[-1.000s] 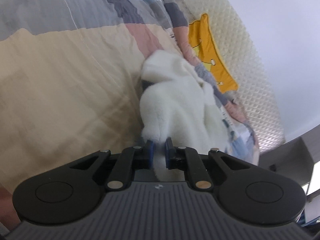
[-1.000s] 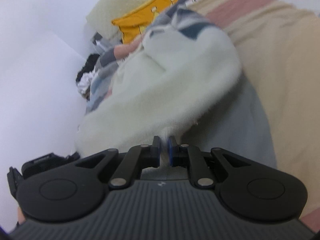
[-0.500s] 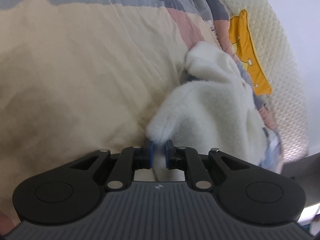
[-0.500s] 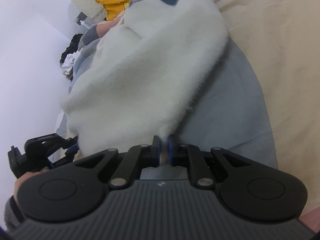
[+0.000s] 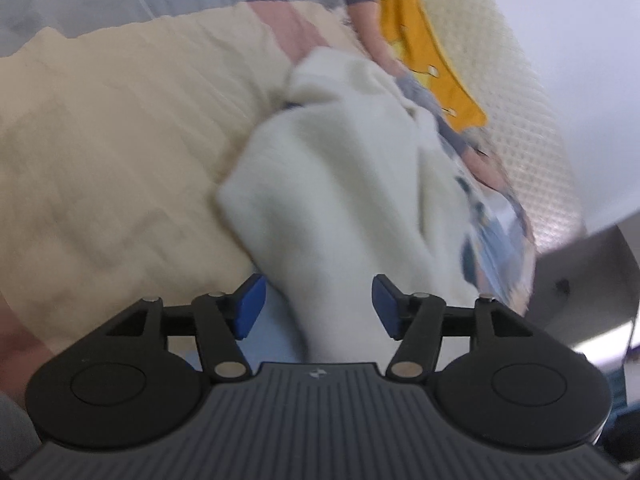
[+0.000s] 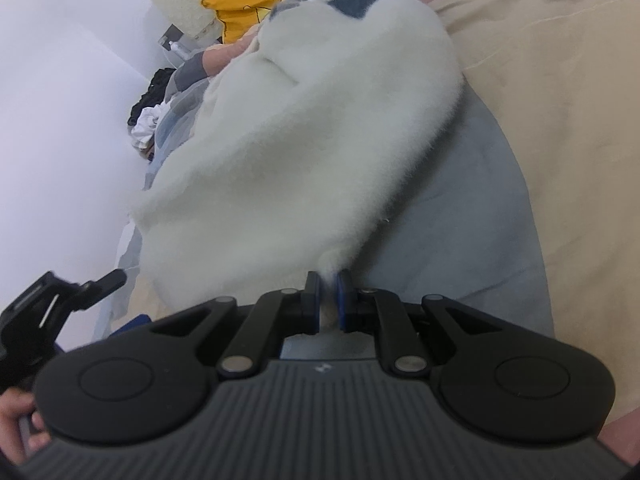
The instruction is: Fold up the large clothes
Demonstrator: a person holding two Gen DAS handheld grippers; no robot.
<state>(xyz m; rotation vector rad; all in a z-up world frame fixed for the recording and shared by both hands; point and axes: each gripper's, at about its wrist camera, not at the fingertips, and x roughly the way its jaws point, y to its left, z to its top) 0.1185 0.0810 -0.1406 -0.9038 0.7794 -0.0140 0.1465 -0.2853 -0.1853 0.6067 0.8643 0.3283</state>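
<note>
A white fluffy garment (image 5: 340, 184) with a dark blue stripe lies bunched on the bed. In the left wrist view my left gripper (image 5: 318, 306) has its jaws opening; the garment's near end lies between the blue pads (image 5: 250, 306) without being pressed. In the right wrist view the same white garment (image 6: 304, 140) spreads over a grey-blue panel of the bedcover (image 6: 472, 216). My right gripper (image 6: 329, 298) is shut on a corner tuft of the garment. The other gripper (image 6: 60, 296) and a hand show at the left edge.
The bed has a beige, pink and grey patchwork cover (image 5: 100, 152). A yellow pillow (image 5: 432, 60) leans on a cream quilted headboard (image 5: 520, 92). A pile of dark and white clothes (image 6: 154, 112) lies by the white wall.
My left gripper's jaws have spread apart and let go of the white garment, which they pinched before. The left view has swung. My right gripper keeps its pinch.
</note>
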